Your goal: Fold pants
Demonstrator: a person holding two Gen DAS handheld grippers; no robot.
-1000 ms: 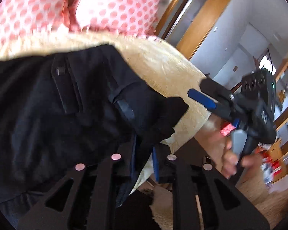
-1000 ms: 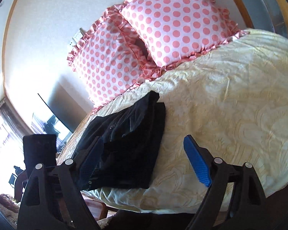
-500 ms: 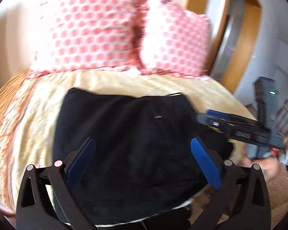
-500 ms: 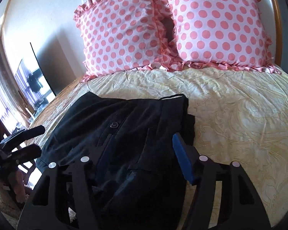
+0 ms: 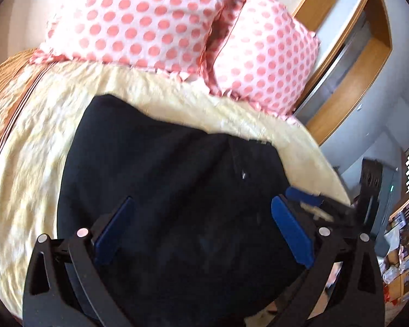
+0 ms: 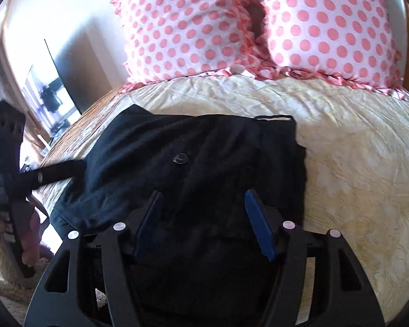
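Both tongs, left (image 5: 201, 218) and right (image 6: 204, 212), gape empty above folded pants (image 6: 204, 150)

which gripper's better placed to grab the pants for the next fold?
Probably the right gripper: it is open, low over the near part of the black pants, cloth between its pads. The left gripper, also open, looks higher and wider above the pants, near their left side.
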